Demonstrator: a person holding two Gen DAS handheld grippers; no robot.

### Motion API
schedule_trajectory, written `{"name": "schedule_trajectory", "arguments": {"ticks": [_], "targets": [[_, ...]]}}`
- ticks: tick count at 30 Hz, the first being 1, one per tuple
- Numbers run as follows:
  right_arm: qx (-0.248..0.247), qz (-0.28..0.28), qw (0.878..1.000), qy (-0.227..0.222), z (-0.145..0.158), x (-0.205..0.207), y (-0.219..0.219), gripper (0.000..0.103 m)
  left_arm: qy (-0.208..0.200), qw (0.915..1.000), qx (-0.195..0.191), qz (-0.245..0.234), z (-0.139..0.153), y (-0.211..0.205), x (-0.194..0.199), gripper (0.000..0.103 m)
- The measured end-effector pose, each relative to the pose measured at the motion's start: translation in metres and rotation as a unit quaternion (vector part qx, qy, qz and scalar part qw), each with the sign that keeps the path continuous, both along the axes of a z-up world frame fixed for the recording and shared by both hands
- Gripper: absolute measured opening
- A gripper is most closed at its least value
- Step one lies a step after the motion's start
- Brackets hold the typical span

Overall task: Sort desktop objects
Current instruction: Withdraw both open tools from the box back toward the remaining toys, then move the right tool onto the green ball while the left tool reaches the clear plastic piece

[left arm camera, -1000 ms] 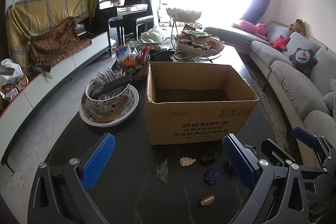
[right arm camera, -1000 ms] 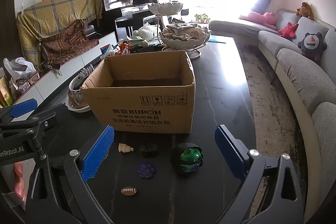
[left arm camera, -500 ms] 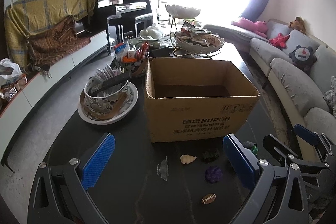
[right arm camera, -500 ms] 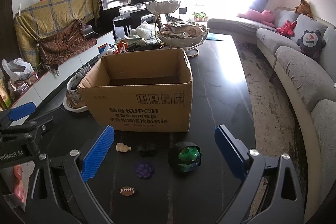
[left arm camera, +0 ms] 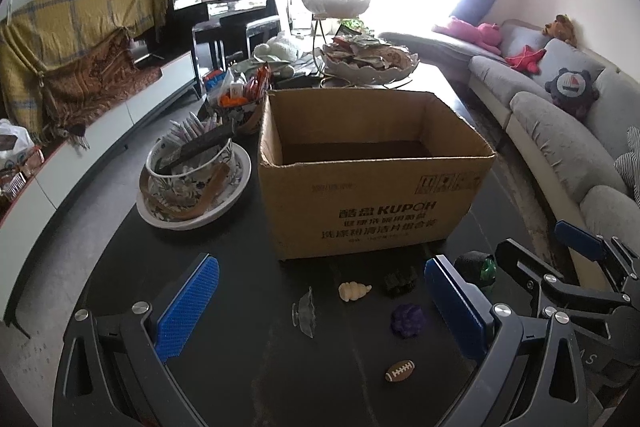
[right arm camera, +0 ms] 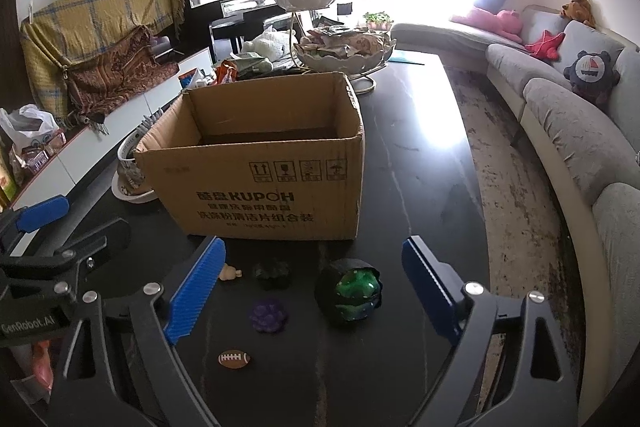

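An open cardboard box [left arm camera: 372, 203] [right arm camera: 256, 183] stands on the dark table. In front of it lie small items: a clear plastic piece [left arm camera: 304, 311], a cream shell [left arm camera: 353, 291] [right arm camera: 230, 271], a dark lump [left arm camera: 400, 281] [right arm camera: 273, 273], a purple lump [left arm camera: 407, 319] [right arm camera: 268, 315], a tiny football [left arm camera: 399, 371] [right arm camera: 234, 359] and a black-green ball [right arm camera: 350, 291] [left arm camera: 478, 269]. My left gripper [left arm camera: 320, 311] is open and empty above the small items. My right gripper [right arm camera: 316, 295] is open and empty, its jaws either side of the ball and lumps.
A floral bowl on a plate [left arm camera: 192, 183] stands left of the box, with a snack basket [left arm camera: 236, 103] and a tiered fruit stand [left arm camera: 368, 63] behind. A grey sofa [right arm camera: 580, 147] runs along the right. The table's right edge [right arm camera: 480, 227] is near.
Both grippers have moved slightly forward towards the box and small items. Both stay open and nothing has been picked up.
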State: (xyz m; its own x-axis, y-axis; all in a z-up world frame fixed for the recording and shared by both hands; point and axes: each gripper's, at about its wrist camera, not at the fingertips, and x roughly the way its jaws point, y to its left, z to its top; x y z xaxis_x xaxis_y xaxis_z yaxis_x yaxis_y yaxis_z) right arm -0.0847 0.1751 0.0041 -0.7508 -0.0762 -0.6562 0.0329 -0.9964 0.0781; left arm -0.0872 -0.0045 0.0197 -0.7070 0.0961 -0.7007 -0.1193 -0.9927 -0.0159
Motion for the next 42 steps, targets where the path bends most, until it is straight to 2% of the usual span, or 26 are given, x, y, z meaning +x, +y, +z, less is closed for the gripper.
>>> {"name": "schedule_trajectory", "arguments": {"ticks": [4,10,21,27,42], "targets": [[-0.001,0.001,1.0,-0.004,-0.002,-0.001,-0.001,0.089,-0.01,0.9999,0.0,0.005,-0.004,-0.002,-0.003,0.102],[-0.003,0.002,1.0,-0.011,-0.007,-0.002,-0.002,0.089,-0.035,0.999,0.029,0.008,-0.015,-0.008,-0.006,0.102],[-0.012,0.003,0.999,-0.033,-0.023,-0.008,-0.003,0.085,-0.054,0.9981,0.028,0.006,-0.034,-0.004,-0.008,0.102],[-0.015,-0.006,0.999,-0.048,-0.034,-0.01,0.002,0.082,-0.073,0.9964,0.042,-0.006,-0.043,0.003,-0.01,0.102],[-0.017,-0.012,0.997,-0.073,-0.057,-0.019,0.009,0.082,-0.106,0.9938,0.034,-0.007,-0.064,0.013,-0.023,0.102]]}}
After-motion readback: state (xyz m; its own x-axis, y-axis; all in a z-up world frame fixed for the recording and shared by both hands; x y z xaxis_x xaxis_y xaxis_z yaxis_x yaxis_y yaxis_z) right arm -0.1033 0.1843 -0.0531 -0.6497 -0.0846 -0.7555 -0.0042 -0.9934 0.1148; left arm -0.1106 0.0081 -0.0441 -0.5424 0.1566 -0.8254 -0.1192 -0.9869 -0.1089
